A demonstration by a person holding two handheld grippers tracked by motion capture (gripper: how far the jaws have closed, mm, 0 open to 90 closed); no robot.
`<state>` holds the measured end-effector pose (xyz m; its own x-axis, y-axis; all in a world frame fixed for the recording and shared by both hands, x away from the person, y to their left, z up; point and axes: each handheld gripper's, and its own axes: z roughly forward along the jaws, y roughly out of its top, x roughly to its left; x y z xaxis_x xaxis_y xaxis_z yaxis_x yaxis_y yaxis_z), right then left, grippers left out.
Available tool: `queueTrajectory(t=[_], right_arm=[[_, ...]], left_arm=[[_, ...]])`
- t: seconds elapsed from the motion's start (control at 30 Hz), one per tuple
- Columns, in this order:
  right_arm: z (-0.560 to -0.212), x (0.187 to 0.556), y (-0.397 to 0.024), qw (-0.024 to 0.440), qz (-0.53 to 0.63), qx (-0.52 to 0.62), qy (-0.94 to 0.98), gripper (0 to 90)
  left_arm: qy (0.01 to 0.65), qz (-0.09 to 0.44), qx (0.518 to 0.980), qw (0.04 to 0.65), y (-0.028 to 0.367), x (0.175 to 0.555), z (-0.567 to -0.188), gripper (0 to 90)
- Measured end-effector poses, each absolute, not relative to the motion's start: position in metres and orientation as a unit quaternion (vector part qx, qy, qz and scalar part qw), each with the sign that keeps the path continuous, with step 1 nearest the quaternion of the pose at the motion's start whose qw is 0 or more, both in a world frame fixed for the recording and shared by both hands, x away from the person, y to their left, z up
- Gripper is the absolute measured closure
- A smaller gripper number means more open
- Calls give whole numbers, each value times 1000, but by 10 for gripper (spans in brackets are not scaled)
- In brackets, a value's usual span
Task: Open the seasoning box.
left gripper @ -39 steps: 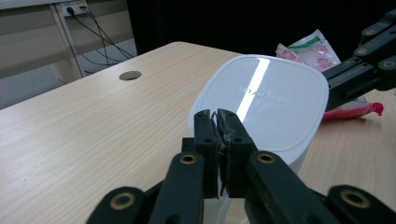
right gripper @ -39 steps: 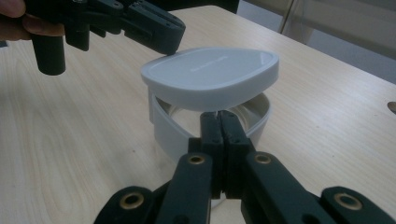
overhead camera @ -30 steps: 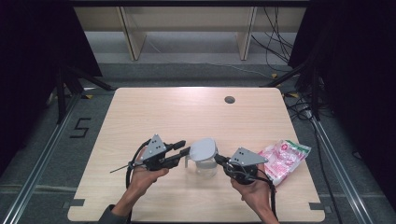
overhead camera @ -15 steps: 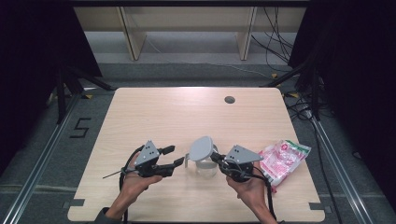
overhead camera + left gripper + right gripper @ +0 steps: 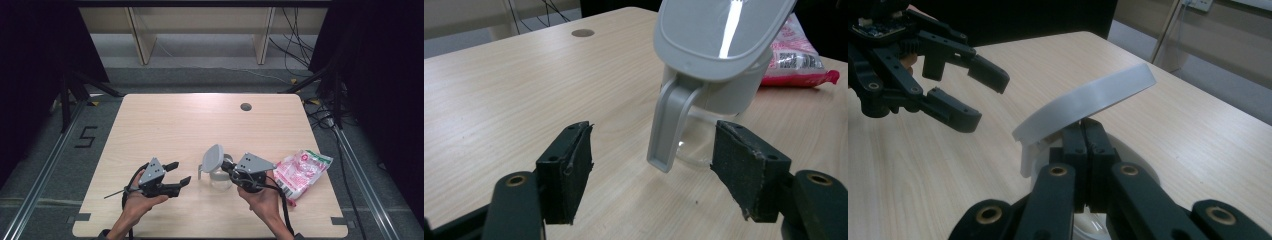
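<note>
High view: the right gripper point(image 5: 226, 167) stays clenched on the rim of the jug point(image 5: 216, 175), propping its lid point(image 5: 212, 158) up at a tilt. Just left of the jug, the left gripper point(image 5: 178, 173) has been opening its jaws, nothing between them, seemingly lined up on the handle point(image 5: 666, 131) ahead.

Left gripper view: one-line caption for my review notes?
Open left gripper, jaws just widened, faces the grey handle of a clear jug with tilted lid.
</note>
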<state>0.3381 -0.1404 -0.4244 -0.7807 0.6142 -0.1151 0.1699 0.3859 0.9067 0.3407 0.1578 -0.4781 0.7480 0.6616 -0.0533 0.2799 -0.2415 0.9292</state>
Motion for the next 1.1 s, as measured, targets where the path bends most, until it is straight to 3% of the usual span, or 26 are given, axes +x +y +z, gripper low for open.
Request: queueTrajectory(t=[1.1], right_arm=[[-420,339,-123,220,508,218,804,900]], left_arm=[[310,174,776,522,160,337,-492,299]])
